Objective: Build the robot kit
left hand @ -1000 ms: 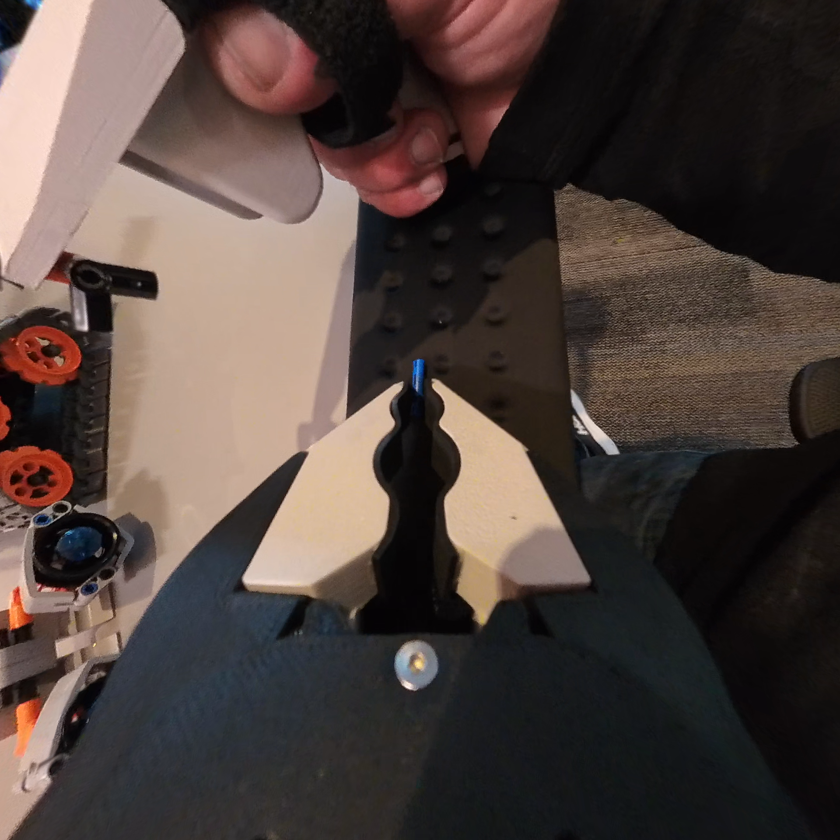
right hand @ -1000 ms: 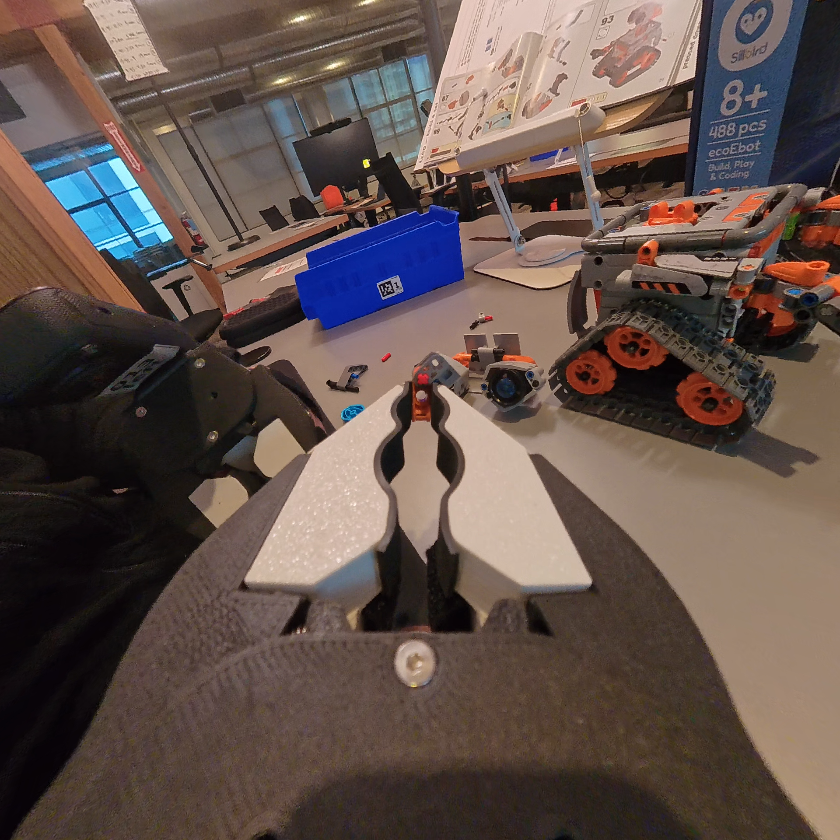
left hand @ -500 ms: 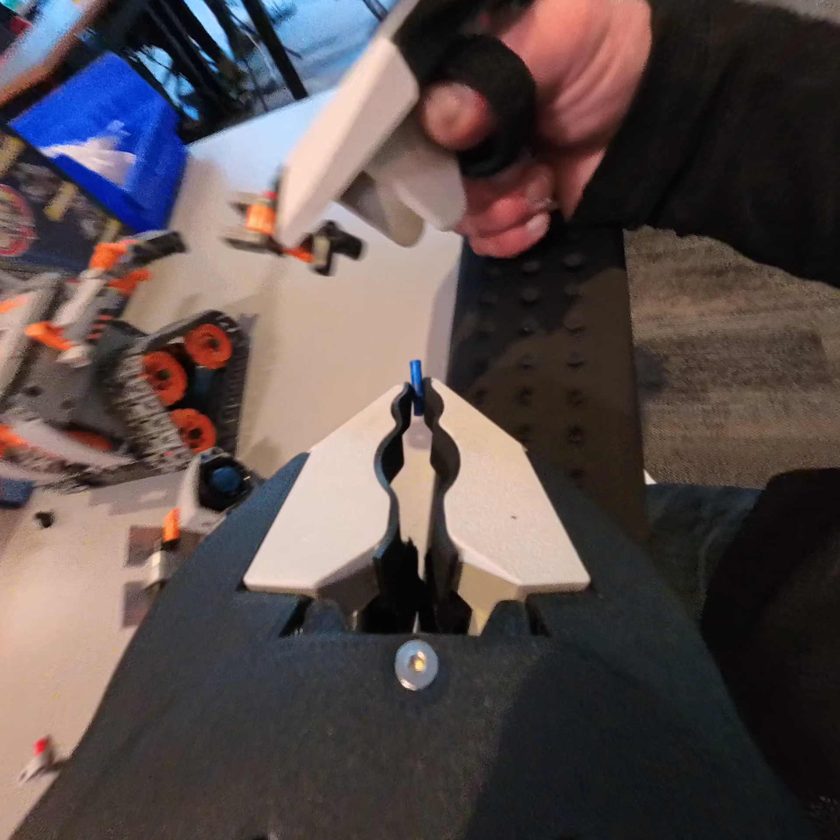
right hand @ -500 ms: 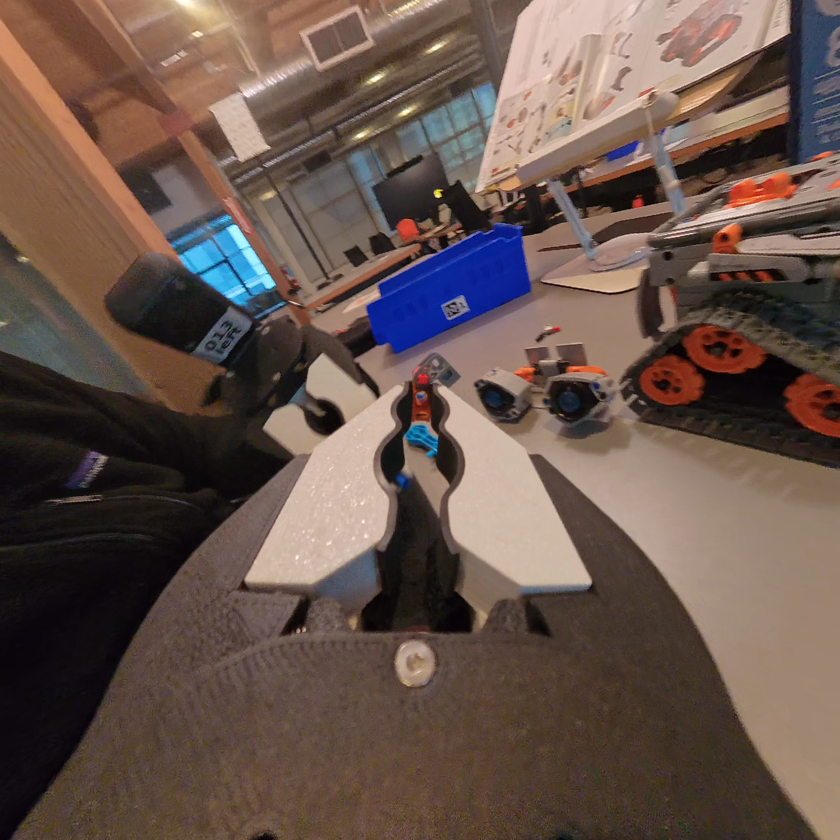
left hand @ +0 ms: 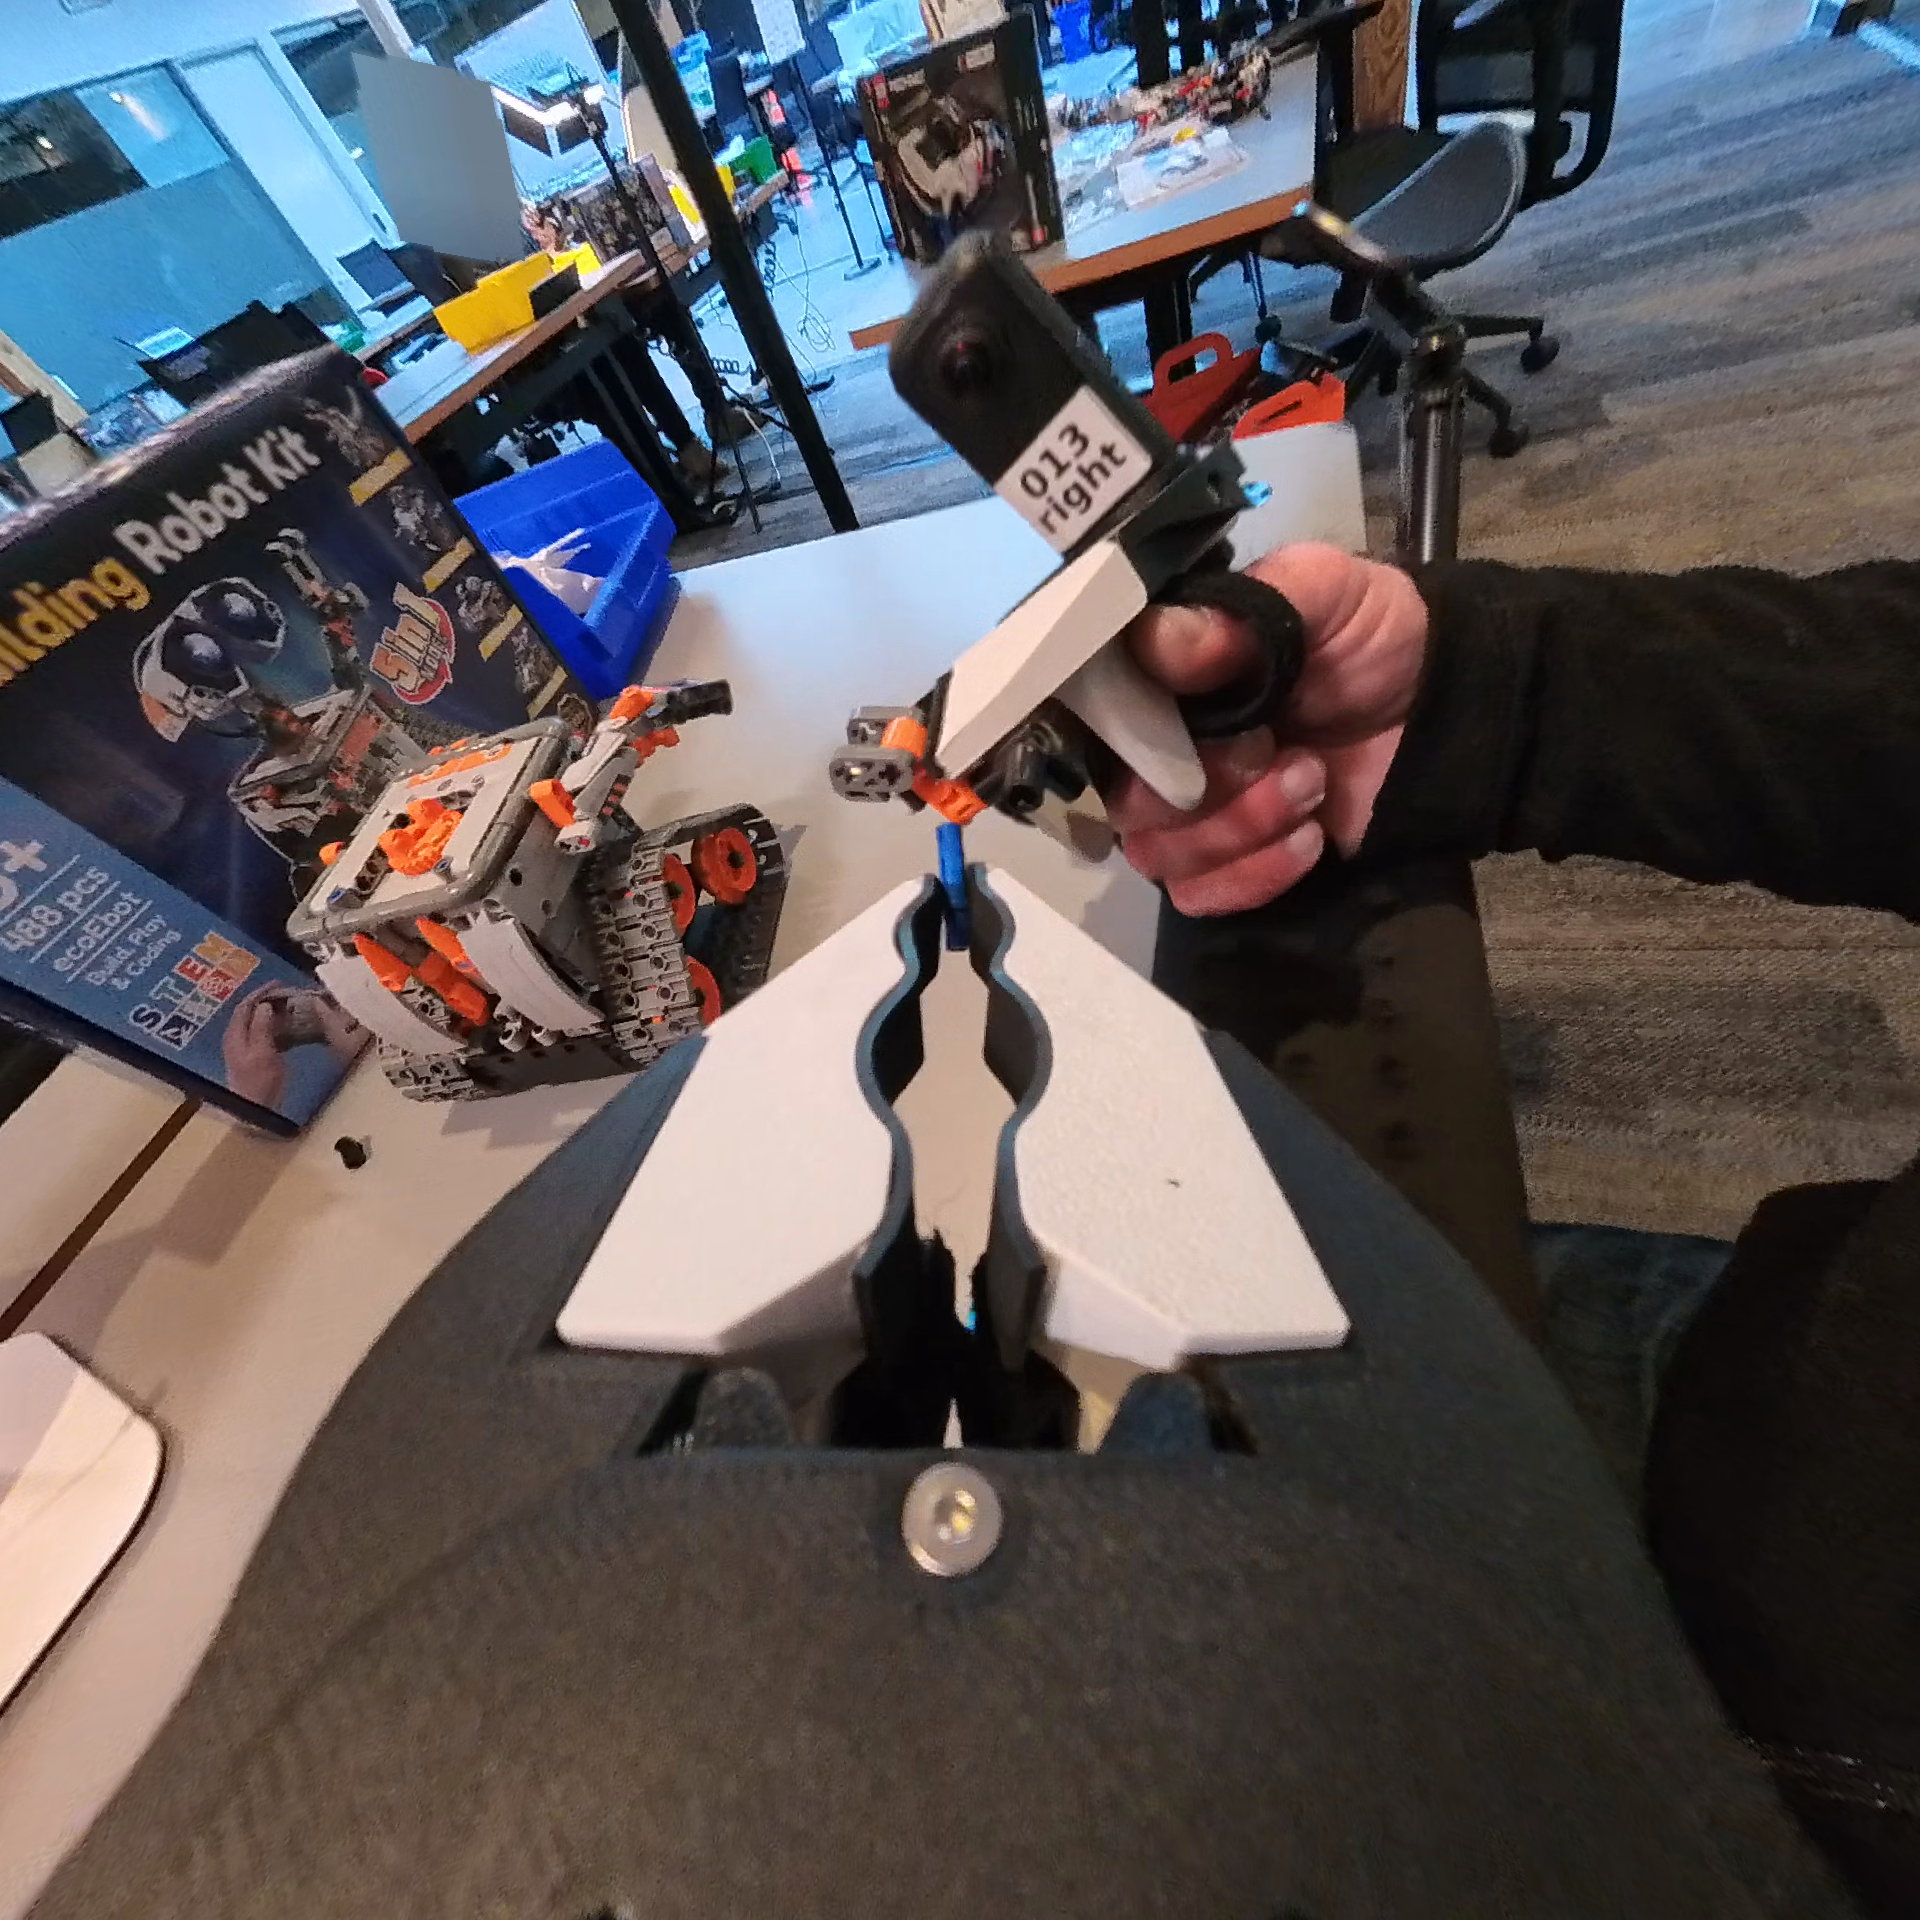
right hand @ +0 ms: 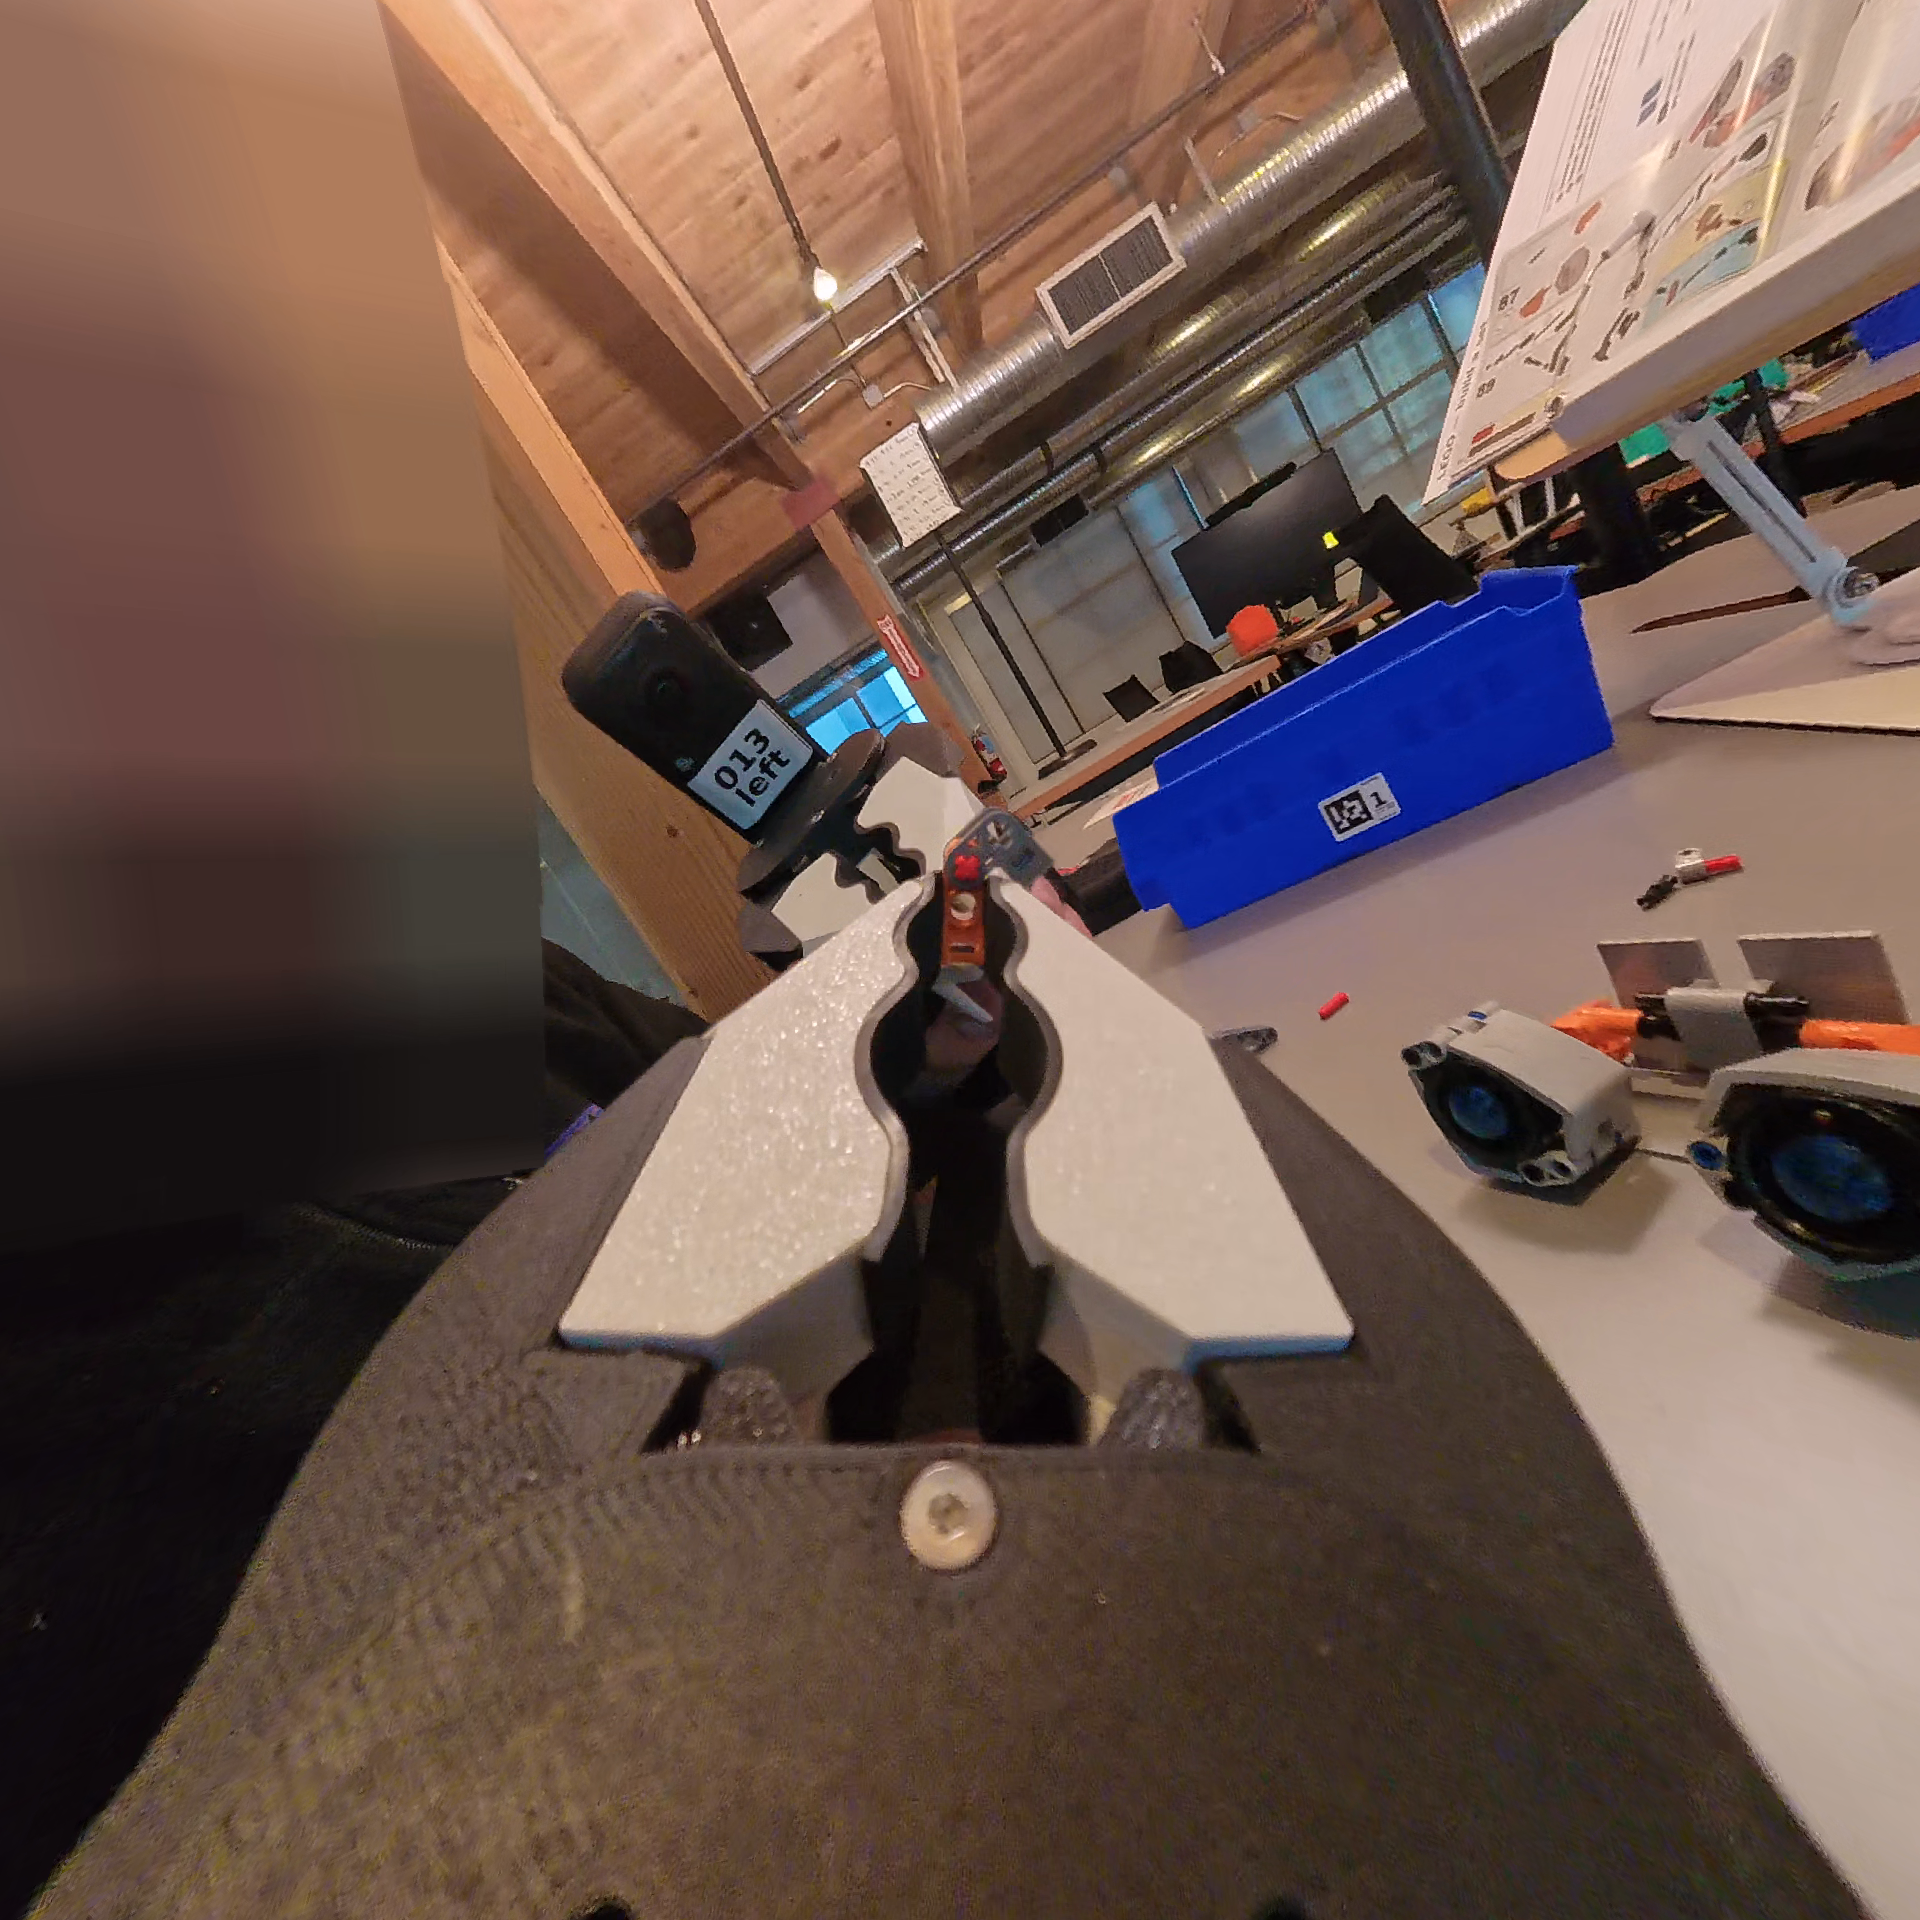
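Left gripper (left hand: pixel 953 902) pinches a small blue pin (left hand: pixel 952 881) upright at its tips | right gripper (right hand: pixel 964 914) clamps an orange-and-grey brick assembly (left hand: pixel 902 762), held just above the pin, seemingly for alignment | tracked toy robot (left hand: pixel 540 894) stands on the table (left hand: pixel 831 623) beside its box (left hand: pixel 197 665).

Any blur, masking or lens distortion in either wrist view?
Left wrist view: right gripper and hand slightly motion-blurred, blue pin sharp, strong wide-angle bending. Right wrist view: large masking blur at left, eye modules soft near the edge, warm ceiling light.
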Demonstrator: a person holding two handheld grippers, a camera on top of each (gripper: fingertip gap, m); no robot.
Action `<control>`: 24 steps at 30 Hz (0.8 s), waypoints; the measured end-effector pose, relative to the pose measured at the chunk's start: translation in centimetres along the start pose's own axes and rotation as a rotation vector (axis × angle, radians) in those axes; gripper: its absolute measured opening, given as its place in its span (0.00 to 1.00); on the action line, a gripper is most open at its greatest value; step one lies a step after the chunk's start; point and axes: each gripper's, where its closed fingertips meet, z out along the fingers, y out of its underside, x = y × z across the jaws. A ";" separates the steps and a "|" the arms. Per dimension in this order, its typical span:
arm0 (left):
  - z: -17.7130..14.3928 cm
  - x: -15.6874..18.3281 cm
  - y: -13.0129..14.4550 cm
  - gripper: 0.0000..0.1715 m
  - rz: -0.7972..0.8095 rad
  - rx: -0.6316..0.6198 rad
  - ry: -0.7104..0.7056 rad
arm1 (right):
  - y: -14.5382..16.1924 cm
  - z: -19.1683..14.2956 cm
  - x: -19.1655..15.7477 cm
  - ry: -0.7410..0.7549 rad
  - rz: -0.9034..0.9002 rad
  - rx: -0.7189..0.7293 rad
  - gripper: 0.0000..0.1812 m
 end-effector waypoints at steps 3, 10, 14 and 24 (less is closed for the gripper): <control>-0.6 -0.6 0.0 0.02 -0.022 0.016 -0.005 | 0.1 0.4 0.2 -0.008 0.014 0.001 0.03; -0.9 -0.9 0.0 0.02 -0.024 0.018 -0.007 | 0.4 1.1 0.5 -0.013 0.026 -0.015 0.03; -0.9 -1.0 0.2 0.02 -0.016 0.017 -0.014 | 0.6 1.3 0.6 -0.003 0.019 -0.025 0.03; -0.5 -1.2 2.1 0.01 0.151 -0.112 -0.106 | 2.0 1.1 2.1 0.173 -0.128 -0.199 0.03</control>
